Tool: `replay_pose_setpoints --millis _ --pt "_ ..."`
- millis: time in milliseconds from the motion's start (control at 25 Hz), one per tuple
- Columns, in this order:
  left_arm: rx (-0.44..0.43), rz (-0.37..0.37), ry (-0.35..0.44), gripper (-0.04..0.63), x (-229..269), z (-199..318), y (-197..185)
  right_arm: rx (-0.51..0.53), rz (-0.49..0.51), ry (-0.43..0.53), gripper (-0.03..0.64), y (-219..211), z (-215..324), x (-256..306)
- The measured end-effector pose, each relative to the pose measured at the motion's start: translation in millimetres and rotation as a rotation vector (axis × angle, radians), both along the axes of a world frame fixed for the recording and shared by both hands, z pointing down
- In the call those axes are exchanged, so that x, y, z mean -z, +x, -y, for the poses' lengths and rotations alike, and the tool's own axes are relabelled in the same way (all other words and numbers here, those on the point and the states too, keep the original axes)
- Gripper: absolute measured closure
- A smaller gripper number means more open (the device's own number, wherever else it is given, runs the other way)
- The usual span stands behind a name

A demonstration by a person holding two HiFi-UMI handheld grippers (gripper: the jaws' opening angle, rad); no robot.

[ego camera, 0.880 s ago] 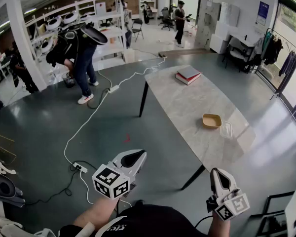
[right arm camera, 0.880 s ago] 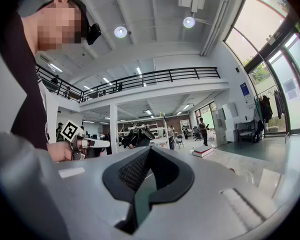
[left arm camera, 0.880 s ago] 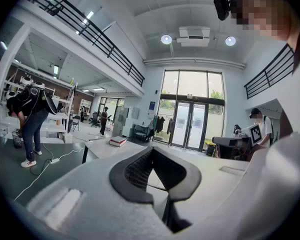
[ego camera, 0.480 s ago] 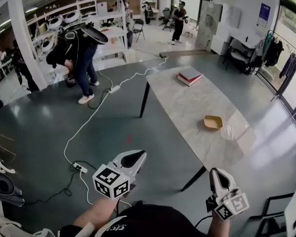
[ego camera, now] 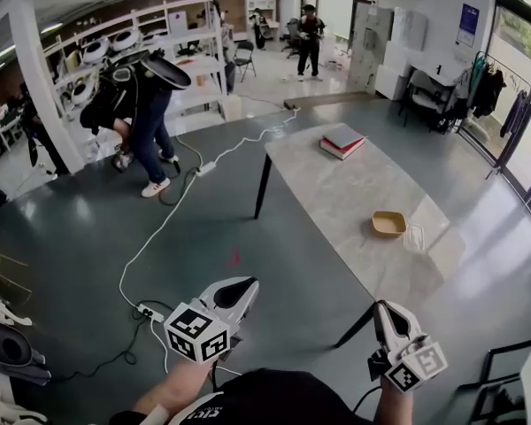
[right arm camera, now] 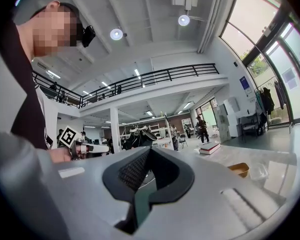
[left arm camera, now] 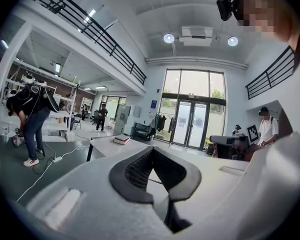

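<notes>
At the bottom of the head view, the left gripper (ego camera: 239, 289) and right gripper (ego camera: 385, 312) hang over the floor, short of the table (ego camera: 336, 193). Each has its fingers pressed together on nothing. The yellow bowl (ego camera: 388, 224) and the clear container (ego camera: 415, 237) just beside it lie untouched near the table's near end, right of centre and well apart from both grippers.

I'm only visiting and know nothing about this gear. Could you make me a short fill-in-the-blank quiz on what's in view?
1. The books lie on the ___.
2. Beside the yellow tray sits a ___ container.
3. The left gripper and right gripper each have jaws that are ___, with nothing between them.
Missing words: table; clear; shut.
</notes>
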State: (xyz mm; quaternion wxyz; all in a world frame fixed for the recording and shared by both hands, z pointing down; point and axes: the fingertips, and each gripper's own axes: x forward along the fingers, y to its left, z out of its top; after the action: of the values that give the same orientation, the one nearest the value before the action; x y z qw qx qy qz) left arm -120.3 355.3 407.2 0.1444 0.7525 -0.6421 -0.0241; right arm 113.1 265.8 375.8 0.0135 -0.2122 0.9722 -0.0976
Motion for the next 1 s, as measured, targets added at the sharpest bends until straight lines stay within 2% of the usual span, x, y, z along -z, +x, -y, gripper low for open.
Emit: replay_pose_setpoints --millis 240,480,760,1000 --pt "0.01 -0.012 -0.027 0.591 -18 -15 -30 0.001 -0.015 -0.027 0.615 -28 -6 -16" --pt "-0.006 -0.056 -0.065 0.591 -41 -6 -34 0.002 -0.059 -0.07 0.615 -31 -3 -34" --pt "-0.03 -0.062 -0.098 0.591 -51 43 -24 -0.01 -0.076 -0.107 0.615 -22 40 -50" --pt "-0.037 -0.051 -0.095 0.591 -40 110 -6 -0.003 -0.072 -0.126 0.615 -9 105 -49"
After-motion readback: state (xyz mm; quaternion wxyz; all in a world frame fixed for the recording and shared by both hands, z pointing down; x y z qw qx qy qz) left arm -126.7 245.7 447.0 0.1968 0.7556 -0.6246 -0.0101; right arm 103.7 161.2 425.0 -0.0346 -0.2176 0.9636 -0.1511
